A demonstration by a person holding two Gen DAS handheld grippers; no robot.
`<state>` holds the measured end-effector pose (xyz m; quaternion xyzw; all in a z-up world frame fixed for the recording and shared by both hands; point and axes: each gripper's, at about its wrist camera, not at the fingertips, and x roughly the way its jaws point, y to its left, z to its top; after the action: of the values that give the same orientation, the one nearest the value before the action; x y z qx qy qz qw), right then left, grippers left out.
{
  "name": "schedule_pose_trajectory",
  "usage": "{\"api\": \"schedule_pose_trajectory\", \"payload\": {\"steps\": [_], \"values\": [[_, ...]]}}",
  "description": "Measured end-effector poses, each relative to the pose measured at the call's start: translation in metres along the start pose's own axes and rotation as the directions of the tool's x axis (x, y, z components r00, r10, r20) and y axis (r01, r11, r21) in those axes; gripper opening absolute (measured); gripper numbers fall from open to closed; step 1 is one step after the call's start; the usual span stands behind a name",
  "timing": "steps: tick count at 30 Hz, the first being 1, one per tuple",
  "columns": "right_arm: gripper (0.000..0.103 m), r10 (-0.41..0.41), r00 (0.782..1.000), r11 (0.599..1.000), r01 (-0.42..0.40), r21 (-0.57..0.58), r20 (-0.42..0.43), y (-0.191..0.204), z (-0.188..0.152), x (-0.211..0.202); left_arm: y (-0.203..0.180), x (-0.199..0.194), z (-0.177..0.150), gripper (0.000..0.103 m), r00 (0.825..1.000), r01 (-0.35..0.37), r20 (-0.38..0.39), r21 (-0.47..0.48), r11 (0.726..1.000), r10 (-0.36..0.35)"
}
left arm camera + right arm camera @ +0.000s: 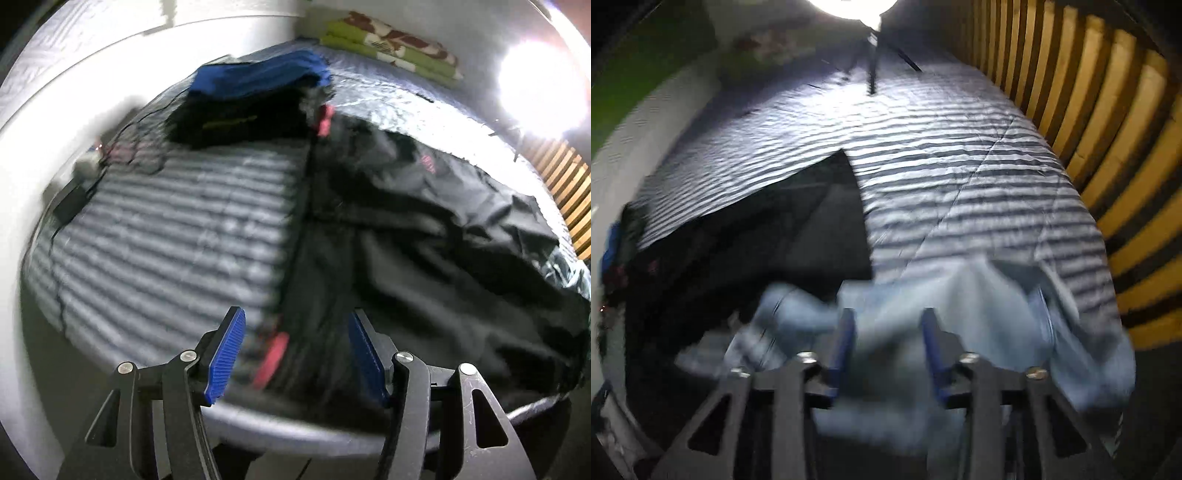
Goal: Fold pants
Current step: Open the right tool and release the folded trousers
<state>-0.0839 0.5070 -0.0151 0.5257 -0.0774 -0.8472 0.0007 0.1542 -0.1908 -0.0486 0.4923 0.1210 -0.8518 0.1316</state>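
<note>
Black pants with pink trim lie spread on the right half of a striped grey quilt. My left gripper hangs open over the near edge of the black cloth, with nothing between its blue pads. In the right wrist view, a bunch of light blue pants fills the space between the fingers of my right gripper and drapes around them; the frame is blurred. The black pants lie to the left of it.
A pile of folded clothes, blue on top of black, sits at the far side of the bed. A folded green patterned blanket lies beyond. Wooden slats line the right side. A bright lamp glares. Cables and a charger lie far left.
</note>
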Motion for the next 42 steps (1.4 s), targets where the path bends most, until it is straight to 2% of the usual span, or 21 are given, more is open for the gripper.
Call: {"api": "schedule_pose_trajectory", "payload": {"steps": [5,8,14,18,22,26,30,33,36,38,42], "values": [[0.050,-0.011,0.998,1.000,0.012,-0.011,0.056,0.008,-0.089,-0.048,0.025,-0.009,-0.033,0.062,1.000,0.025,-0.007,-0.043,0.999,-0.025],[0.051,-0.005,0.999,0.999,0.003,0.048,0.050,-0.004,-0.138,-0.057,0.033,-0.004,-0.048,0.062,0.999,0.046,-0.018,-0.059,0.997,-0.047],[0.051,-0.016,1.000,0.981,0.013,0.195,0.011,-0.036,-0.181,-0.055,0.029,0.020,-0.056,0.062,0.996,0.071,-0.051,-0.055,0.996,-0.074],[0.053,0.011,1.000,0.969,-0.015,0.247,0.015,-0.044,-0.192,-0.057,0.023,0.032,-0.054,0.062,0.994,0.084,-0.070,-0.046,0.995,-0.087],[0.053,0.056,0.998,0.958,-0.059,0.281,0.019,-0.038,-0.192,-0.053,0.017,0.025,-0.046,0.062,0.997,0.052,-0.051,-0.018,0.999,-0.052],[0.053,0.085,0.993,0.976,-0.100,0.195,0.085,-0.006,-0.148,-0.071,0.011,0.002,-0.012,0.062,0.999,0.050,0.004,0.014,0.999,-0.050],[0.057,0.137,0.973,0.986,-0.151,0.065,0.186,0.038,-0.067,-0.095,-0.007,-0.011,0.046,0.062,0.998,-0.024,0.067,0.073,0.997,0.019],[0.059,0.163,0.965,0.986,-0.163,-0.015,0.208,0.068,-0.010,-0.092,-0.025,-0.004,0.095,0.062,0.997,-0.037,0.077,0.108,0.993,0.029],[0.059,0.112,0.971,0.993,-0.101,-0.065,0.211,0.090,0.040,-0.067,-0.049,0.019,0.143,0.062,0.998,-0.006,0.055,0.118,0.993,0.000],[0.059,0.093,0.979,0.994,-0.080,-0.079,0.180,0.101,0.065,-0.043,-0.069,0.038,0.172,0.062,0.999,0.025,0.034,0.144,0.989,-0.030],[0.059,0.064,0.994,0.993,-0.054,-0.109,0.087,0.107,0.101,0.021,-0.114,0.089,0.217,0.064,1.000,-0.025,0.004,0.237,0.971,0.025]]}}
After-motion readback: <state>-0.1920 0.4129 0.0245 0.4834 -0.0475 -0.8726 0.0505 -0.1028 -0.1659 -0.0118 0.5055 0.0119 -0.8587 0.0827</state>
